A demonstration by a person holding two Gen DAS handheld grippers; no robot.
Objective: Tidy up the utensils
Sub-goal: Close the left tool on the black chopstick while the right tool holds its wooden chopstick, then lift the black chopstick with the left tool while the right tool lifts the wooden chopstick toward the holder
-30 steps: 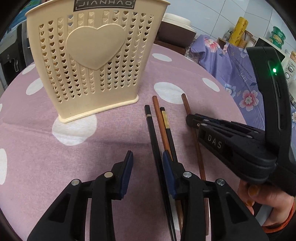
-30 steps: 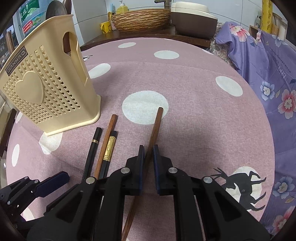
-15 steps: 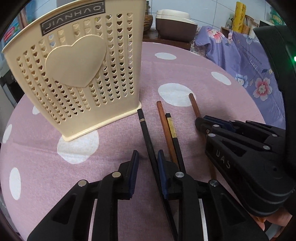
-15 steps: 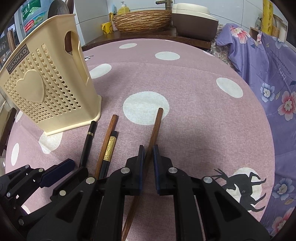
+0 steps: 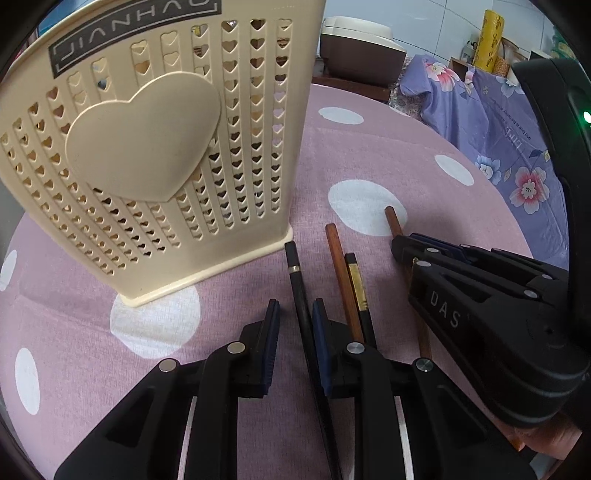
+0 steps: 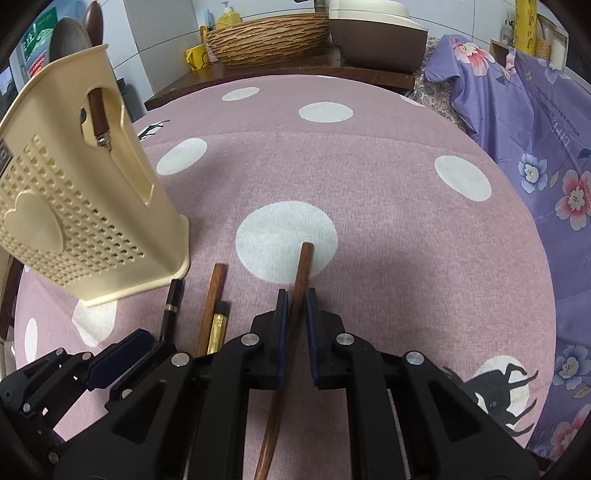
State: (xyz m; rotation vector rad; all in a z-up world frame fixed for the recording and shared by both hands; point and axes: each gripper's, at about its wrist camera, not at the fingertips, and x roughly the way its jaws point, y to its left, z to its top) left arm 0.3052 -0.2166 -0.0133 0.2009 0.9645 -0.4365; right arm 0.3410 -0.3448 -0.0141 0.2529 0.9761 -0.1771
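While the cream utensil basket stands upright toward the desk's left edge, the left claw just right of it is nearly closed around a black chopstick, its right pad touching, its left pad apart. Next lie a brown chopstick and a gold-banded black chopstick. Rightmost, the right claw grips another brown chopstick.

Beyond my bench: woven basket, brown-and-cream cooker, yellow soap bottle, purple floral cloth, yellow roll.
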